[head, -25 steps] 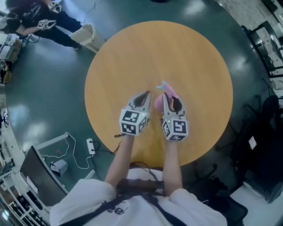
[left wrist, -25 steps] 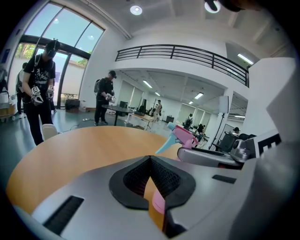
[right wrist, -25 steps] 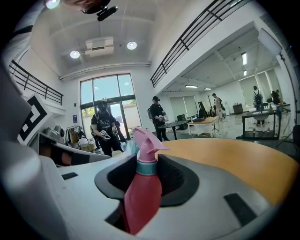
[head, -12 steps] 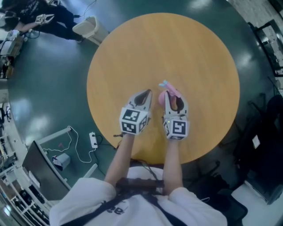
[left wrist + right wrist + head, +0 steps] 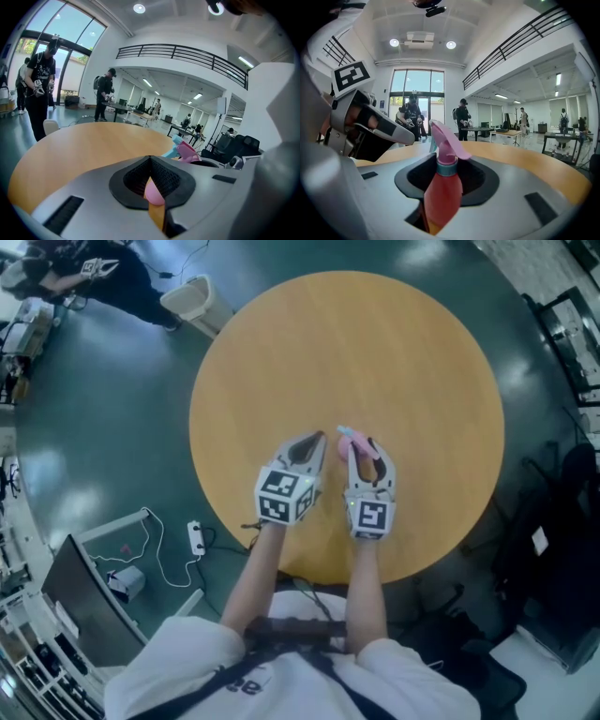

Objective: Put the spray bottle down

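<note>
The pink spray bottle (image 5: 442,187), with a teal collar and a pink trigger head, stands upright between the jaws of my right gripper (image 5: 446,180), which is shut on its body. In the head view only the bottle's head (image 5: 348,434) shows, in front of the right gripper (image 5: 364,448), above the near middle of the round wooden table (image 5: 375,352). My left gripper (image 5: 313,440) hovers just to the left of the bottle with its jaws together and nothing in them. In the left gripper view the bottle's head (image 5: 185,151) pokes up beyond the left gripper (image 5: 151,180).
On the dark green floor beyond the table's far left edge are a white bin (image 5: 192,301) and a standing person (image 5: 94,277). A power strip (image 5: 196,538) and a monitor (image 5: 84,615) lie lower left. Black chairs and bags (image 5: 553,512) crowd the right.
My right gripper has rolled and sunk a little with the bottle, so the bottle's body is now hidden behind the jaws in the head view. The left gripper has barely shifted.
</note>
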